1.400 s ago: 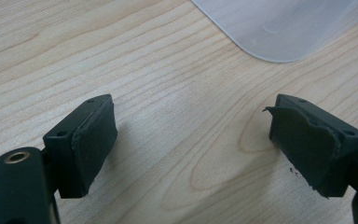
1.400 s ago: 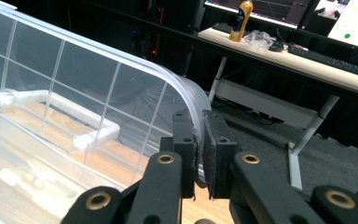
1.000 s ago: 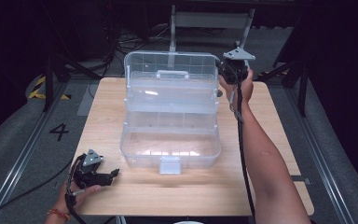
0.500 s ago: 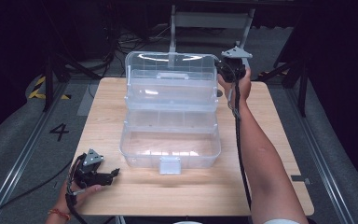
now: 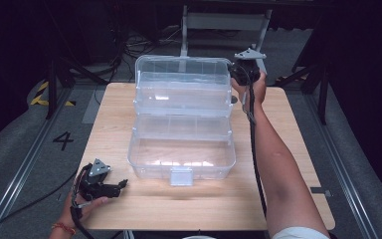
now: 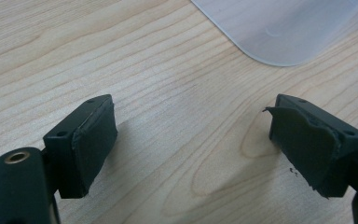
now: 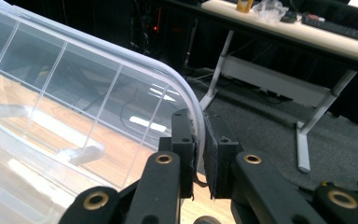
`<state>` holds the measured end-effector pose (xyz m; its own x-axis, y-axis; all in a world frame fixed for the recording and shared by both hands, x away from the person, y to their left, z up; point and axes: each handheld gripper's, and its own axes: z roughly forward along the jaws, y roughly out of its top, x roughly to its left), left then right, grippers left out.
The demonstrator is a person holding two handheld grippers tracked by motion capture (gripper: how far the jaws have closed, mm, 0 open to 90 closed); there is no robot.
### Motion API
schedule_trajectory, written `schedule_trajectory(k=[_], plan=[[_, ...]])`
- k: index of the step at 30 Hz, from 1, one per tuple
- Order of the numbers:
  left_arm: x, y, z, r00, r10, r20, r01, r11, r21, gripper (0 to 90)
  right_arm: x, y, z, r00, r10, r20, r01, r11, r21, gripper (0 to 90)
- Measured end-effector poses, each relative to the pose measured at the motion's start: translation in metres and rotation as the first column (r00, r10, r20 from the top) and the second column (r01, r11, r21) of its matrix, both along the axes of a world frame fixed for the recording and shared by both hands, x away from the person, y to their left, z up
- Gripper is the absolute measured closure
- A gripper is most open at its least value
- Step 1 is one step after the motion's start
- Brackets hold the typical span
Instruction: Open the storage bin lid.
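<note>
A clear plastic tiered storage box (image 5: 181, 149) stands open in the middle of the wooden table (image 5: 288, 149), its trays stepped back. Its lid (image 5: 181, 67) stands up at the far side. My right gripper (image 5: 238, 74) is at the lid's right corner. In the right gripper view the gripper (image 7: 199, 140) is shut on the lid's rim (image 7: 98, 88), with a jaw on each side of the thin clear edge. My left gripper (image 5: 122, 185) rests low at the table's front left, apart from the box. It is open (image 6: 193, 135) with bare wood between its pads, and a box corner (image 6: 279, 28) lies ahead.
The box's front latch (image 5: 181, 176) faces the near edge of the table. A metal table leg (image 7: 307, 135) and dark floor lie beyond the far edge. Cables run on the floor at the back left (image 5: 129, 40).
My right gripper, shut on the lid's corner, has shifted slightly left and away. The left gripper has stayed where it was.
</note>
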<state>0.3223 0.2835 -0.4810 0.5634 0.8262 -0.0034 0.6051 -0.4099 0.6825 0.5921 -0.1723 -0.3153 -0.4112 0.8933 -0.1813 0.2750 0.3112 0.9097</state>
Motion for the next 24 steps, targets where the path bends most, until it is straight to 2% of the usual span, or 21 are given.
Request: schedule_trajectory(k=[2,13,24], plan=[[0.0,0.0,0.0,1.0,0.002,0.001,-0.002,1.0,0.0,15.4,0.004,0.001,-0.004,1.0,-0.002,-0.007,0.002,1.0,-0.013,83.7],[0.0,0.0,0.0,0.9999,0.015,-0.004,-0.015,0.9999,-0.006,15.4,0.026,-0.003,-0.019,0.9958,0.014,-0.09,-0.01,0.999,0.045,82.9],[0.0,0.0,0.0,0.9999,0.014,-0.004,-0.014,0.9999,-0.005,15.4,0.034,-0.005,-0.027,0.9923,0.024,-0.122,-0.019,0.999,0.042,82.2]])
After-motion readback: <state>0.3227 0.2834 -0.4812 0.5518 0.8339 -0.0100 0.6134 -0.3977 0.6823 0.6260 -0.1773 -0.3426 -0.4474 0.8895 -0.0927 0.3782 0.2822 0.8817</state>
